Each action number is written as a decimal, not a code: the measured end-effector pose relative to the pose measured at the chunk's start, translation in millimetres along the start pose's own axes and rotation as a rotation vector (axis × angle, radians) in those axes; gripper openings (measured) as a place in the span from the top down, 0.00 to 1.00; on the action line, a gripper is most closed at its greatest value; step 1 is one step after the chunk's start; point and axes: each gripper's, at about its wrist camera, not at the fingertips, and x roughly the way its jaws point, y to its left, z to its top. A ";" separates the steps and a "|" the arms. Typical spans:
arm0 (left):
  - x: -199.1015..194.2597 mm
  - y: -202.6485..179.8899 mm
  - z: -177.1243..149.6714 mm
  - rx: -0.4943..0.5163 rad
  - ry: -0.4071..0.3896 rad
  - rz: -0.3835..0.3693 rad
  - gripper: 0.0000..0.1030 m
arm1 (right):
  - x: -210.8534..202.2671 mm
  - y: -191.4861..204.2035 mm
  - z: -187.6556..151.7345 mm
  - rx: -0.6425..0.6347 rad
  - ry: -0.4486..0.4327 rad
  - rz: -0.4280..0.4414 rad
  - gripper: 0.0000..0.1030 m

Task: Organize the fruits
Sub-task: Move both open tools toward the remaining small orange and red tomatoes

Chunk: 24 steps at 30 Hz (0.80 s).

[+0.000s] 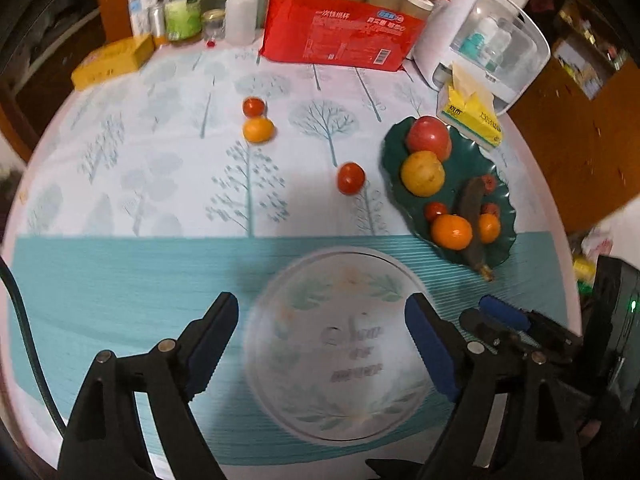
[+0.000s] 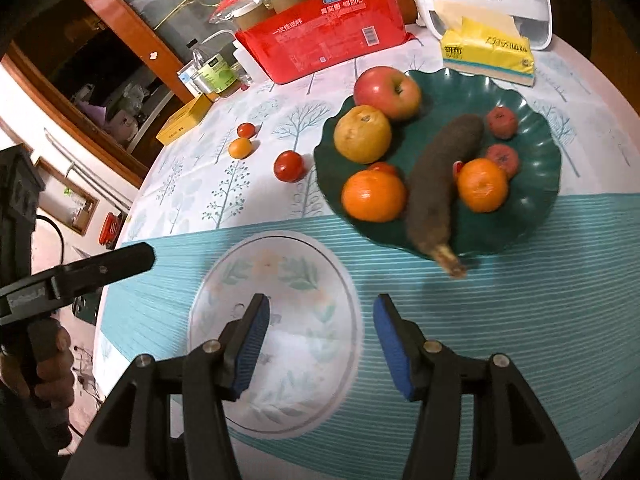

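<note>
Green scalloped plate (image 2: 532,120) already holds apple, pear, two oranges, dark banana and small red fruits. Loose on the counter (image 1: 120,264): one tomato (image 1: 351,177) just left of the plate, another tomato (image 1: 253,107) touching a small orange (image 1: 258,129) farther back. Left claw (image 1: 322,344) gapes wide, empty, over a printed white disc (image 1: 340,412). Right claw (image 2: 320,340) partly open, also empty. Judgement: fetch nearest tomato first; straddle it, close gently, since it may roll or bruise.

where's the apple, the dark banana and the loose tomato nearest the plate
apple (image 2: 387,92), right wrist view, middle of its red skin
dark banana (image 2: 438,188), right wrist view, mid body
loose tomato (image 1: 351,177), left wrist view, its centre
</note>
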 end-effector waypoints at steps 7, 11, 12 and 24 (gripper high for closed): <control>-13.5 18.5 37.6 0.151 0.008 0.025 0.18 | 15.2 25.4 8.9 0.061 -0.013 -0.020 0.47; -10.0 23.3 61.0 0.230 0.020 0.042 0.18 | 24.7 41.3 17.9 0.078 -0.034 -0.033 0.47; -8.6 24.1 66.1 0.244 0.021 0.047 0.18 | 27.7 45.7 20.8 0.081 -0.040 -0.039 0.47; 20.4 39.2 140.4 0.338 0.009 0.074 0.18 | 56.9 71.5 62.4 0.122 -0.090 -0.122 0.47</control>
